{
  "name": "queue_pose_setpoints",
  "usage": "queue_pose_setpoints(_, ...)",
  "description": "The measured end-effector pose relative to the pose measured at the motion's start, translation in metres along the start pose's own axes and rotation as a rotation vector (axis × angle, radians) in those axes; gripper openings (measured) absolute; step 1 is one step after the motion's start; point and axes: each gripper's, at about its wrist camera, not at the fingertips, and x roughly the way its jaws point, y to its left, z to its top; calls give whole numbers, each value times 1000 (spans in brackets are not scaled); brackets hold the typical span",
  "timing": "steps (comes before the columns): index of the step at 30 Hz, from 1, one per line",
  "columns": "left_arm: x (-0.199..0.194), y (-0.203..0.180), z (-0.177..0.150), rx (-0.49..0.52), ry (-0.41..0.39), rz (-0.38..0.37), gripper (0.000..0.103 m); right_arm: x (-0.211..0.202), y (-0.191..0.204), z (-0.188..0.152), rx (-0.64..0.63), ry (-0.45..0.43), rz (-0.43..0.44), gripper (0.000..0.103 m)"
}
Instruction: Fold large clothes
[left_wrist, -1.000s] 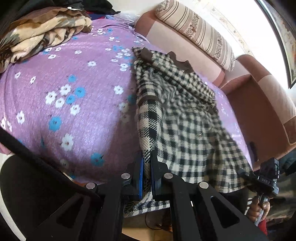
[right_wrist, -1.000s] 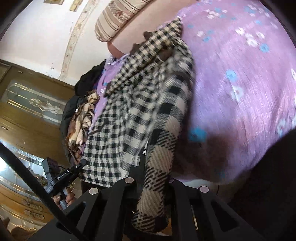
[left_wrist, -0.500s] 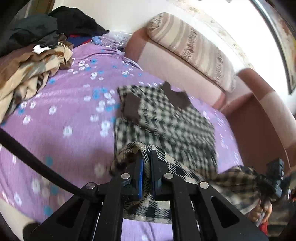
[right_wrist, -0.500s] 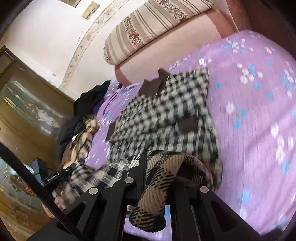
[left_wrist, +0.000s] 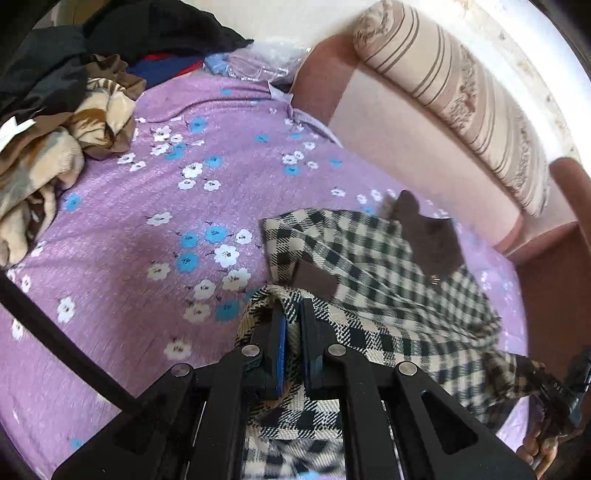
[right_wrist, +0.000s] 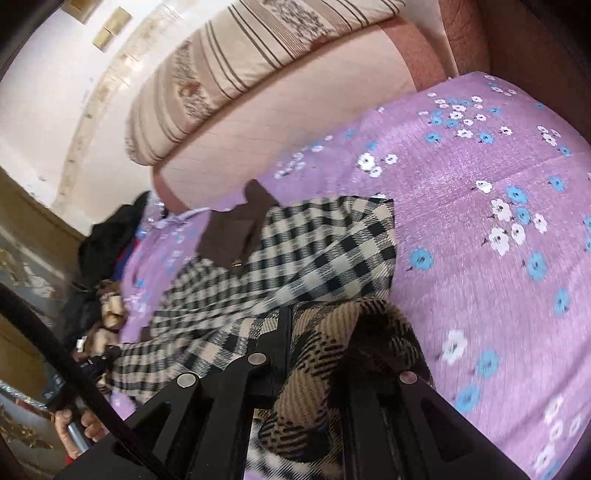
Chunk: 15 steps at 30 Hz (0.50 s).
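Purple bedding printed with white and blue flowers (left_wrist: 155, 229) covers the broad sofa seat that fills both wrist views, with a pink backrest (left_wrist: 399, 133) along the far side and a striped bolster cushion (left_wrist: 461, 85) resting on top of it. At the far left of the left wrist view sits a heap of clothes (left_wrist: 48, 122), dark garments above and a brown and cream blanket below. On the bedding lies the checked garment (left_wrist: 369, 266), black and cream with brown collar and pocket patches; its far part lies spread flat near the backrest, while its near edge is raised off the seat and doubled back toward the collar. The left gripper (left_wrist: 293, 343) has its jaws closed down on one corner of that raised edge, the cloth bunching over the blue pads and hanging below them. The right gripper (right_wrist: 321, 332) is likewise clamped on the other corner, the cloth draped thickly over its fingers so the jaw on the right side is mostly hidden. Between the two grippers the lifted edge runs as a loose, blurred band. In the right wrist view a hand (right_wrist: 77, 424) grips a handle at the lower left; in the left wrist view another hand (left_wrist: 539, 446) shows at the lower right.
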Motion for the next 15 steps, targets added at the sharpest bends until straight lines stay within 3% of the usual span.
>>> queue_pose_setpoints(6,20,-1,16,-2,7,-33,7,27,-16,18,66,19,18,7)
queue_pose_setpoints(11,30,1,40,-82,-21,-94,7,48,-30,34,166,26,66,11)
queue_pose_setpoints(15,33,5,60,-152,-65,-109,28,67,-38,43,252,34,102,24)
